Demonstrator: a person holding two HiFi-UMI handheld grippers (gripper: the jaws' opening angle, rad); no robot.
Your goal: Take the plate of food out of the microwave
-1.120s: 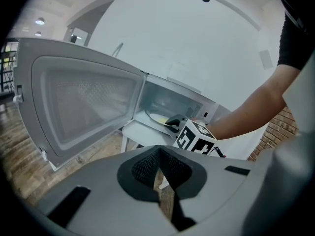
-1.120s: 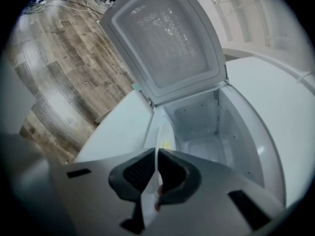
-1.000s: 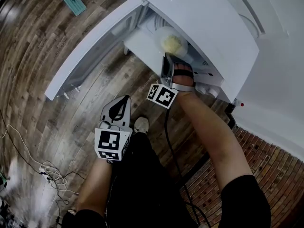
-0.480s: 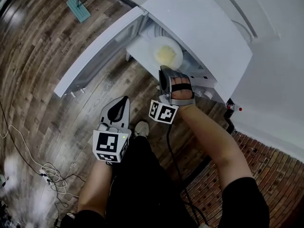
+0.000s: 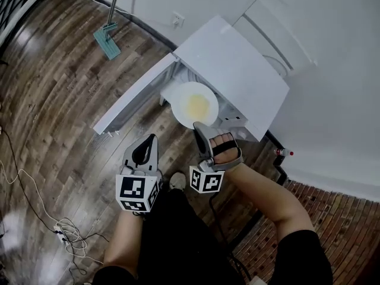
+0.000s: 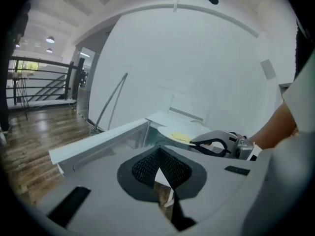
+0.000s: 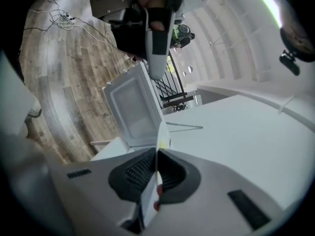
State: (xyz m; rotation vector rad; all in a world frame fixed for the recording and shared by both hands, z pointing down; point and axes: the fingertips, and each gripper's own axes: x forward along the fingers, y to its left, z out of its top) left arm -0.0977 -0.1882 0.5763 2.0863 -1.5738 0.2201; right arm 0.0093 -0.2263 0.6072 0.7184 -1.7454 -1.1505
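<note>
A white plate [image 5: 195, 104] with yellow food on it hangs just in front of the open white microwave [image 5: 237, 76]. My right gripper [image 5: 198, 126] is shut on the plate's near rim. In the right gripper view the plate [image 7: 161, 134] runs edge-on between the pads. The microwave door [image 5: 135, 100] swings out to the left. My left gripper [image 5: 152, 138] hovers lower left of the plate over the wooden floor, shut with nothing in it. In the left gripper view its shut jaws [image 6: 158, 154] point at the plate [image 6: 175, 134] and the right gripper [image 6: 216, 144].
A green floor mop [image 5: 107, 35] leans at the back wall near a wall socket [image 5: 177, 20]. Loose cables [image 5: 65, 233] lie on the floor at lower left. A small red-capped bottle [image 5: 284, 152] stands right of the microwave, with a brick surface [image 5: 279, 218] below.
The right gripper has drawn the plate out of the microwave cavity toward me. The left gripper stays low at the left, shut. The head view has pulled back.
</note>
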